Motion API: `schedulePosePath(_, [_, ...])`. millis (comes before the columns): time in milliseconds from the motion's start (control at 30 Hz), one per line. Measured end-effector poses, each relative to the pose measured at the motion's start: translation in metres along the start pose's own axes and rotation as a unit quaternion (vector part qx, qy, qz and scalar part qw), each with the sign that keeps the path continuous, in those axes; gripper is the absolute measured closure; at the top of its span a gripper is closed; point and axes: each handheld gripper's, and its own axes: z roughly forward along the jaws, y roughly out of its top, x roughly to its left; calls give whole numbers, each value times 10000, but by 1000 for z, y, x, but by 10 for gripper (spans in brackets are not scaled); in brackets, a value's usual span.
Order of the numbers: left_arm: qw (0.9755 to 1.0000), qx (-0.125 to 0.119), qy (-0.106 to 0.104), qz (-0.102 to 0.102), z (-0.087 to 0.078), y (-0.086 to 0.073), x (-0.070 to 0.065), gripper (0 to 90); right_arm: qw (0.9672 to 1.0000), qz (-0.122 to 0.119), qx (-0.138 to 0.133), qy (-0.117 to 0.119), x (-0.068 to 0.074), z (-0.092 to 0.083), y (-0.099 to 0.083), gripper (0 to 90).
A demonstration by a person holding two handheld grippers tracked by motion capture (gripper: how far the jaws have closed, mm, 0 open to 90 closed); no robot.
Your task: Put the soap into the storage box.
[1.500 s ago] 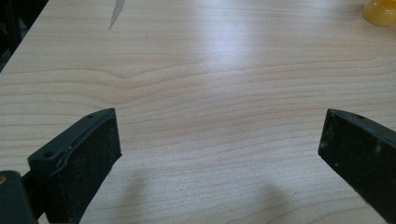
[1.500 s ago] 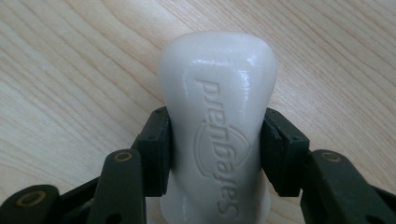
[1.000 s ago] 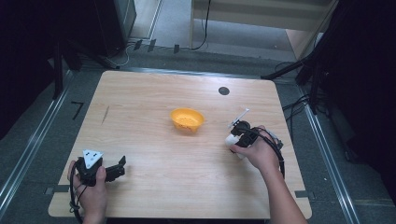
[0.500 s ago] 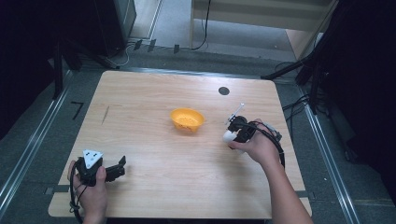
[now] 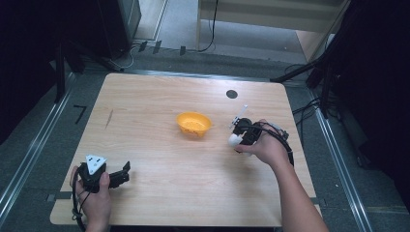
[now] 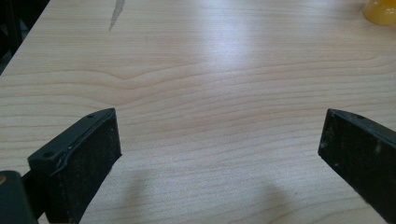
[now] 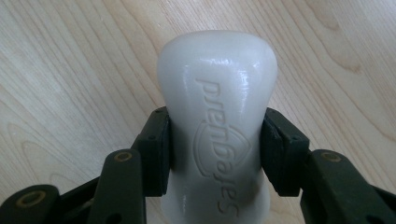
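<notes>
Right gripper (image 5: 238, 137) sits right of centre in the high view, pinching a white bottle (image 7: 217, 116); in the right gripper view both black pads press the bottle's narrow waist, its rounded end pointing up the frame over bare wood and raised lettering on its side. The right hand (image 5: 265, 147) wraps the gripper from the lower right, with the forearm running down to the bottom edge of the frame and a black cable looping over the wrist.

Left gripper (image 5: 116, 178) lies at the lower left of the high view, held low over the table (image 5: 154, 101) by the left hand (image 5: 94, 193), its grey three-cornered plate on top. Its jaws are spread wide with only wood between them in the left gripper view.

An orange bowl (image 5: 193, 123) stands near the middle of the table, just left of the bottle with a strip of wood between them; its edge shows at the upper right of the left gripper view. A small black disc (image 5: 231, 94) lies farther up, near the table's far edge. Nothing lies between the bottle and the bowl.

Compared with a second ago, the right hand and bottle have shifted slightly toward the upper left, closer to the bowl, while the left hand has stayed put.
</notes>
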Motion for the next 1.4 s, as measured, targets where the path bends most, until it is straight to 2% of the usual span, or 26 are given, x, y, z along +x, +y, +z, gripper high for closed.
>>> schedulePosePath(333, [10000, 3, -4, -5, 0, 0, 0, 0, 9997, -251, -4, 19, -1, -5, 13, 510])
schedulePosePath(833, [10000, 13, -7, -7, 0, 0, 0, 0, 9987, -486, -144, 111, -3, -17, 36, 510])
schedulePosePath(1400, [10000, 16, -15, -9, 0, 0, 0, 0, 9960, -862, -172, 179, -1, -22, 68, 510])
